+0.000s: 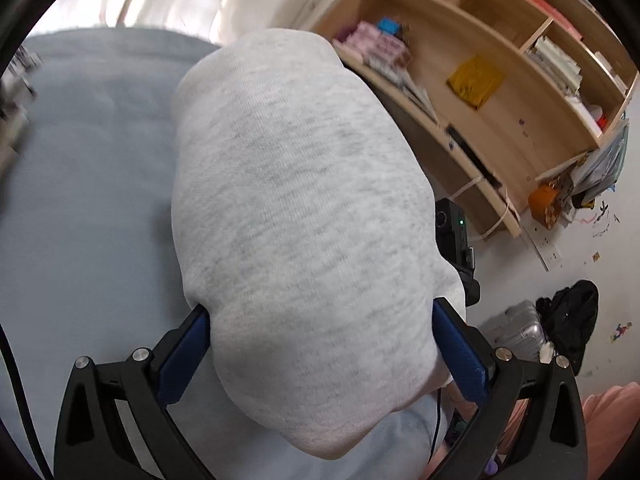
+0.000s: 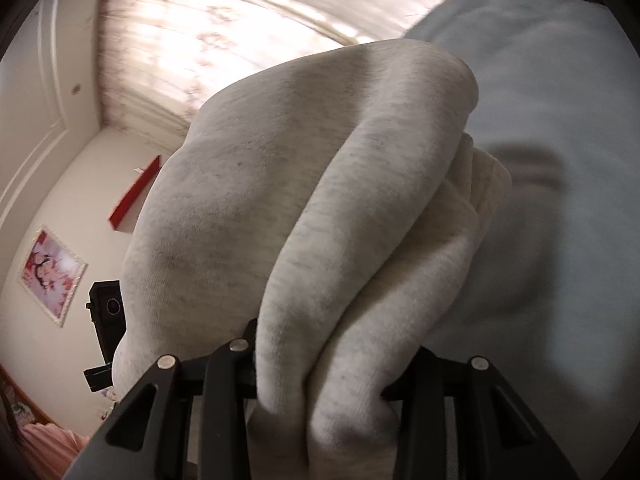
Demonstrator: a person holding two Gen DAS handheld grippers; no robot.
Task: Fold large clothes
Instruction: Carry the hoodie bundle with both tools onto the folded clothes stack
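Blue bed (image 1: 80,184); one grey garment (image 1: 296,216), gripped by two grippers.

Lived-in home bedroom, pale blue bedsheet (image 1: 80,200) over a bed, light wooden cubby bookshelf (image 1: 500,92) with books, silver hard-shell suitcase (image 1: 516,330) on the floor, sheer floral curtain (image 2: 224,40), framed pink blossom picture (image 2: 52,276) on white wall.

Left gripper (image 1: 320,344) is clamping folded grey garment (image 1: 296,208) between blue pads (image 1: 184,356), above pale-blue bed (image 1: 88,184); shelving (image 1: 500,92) behind.
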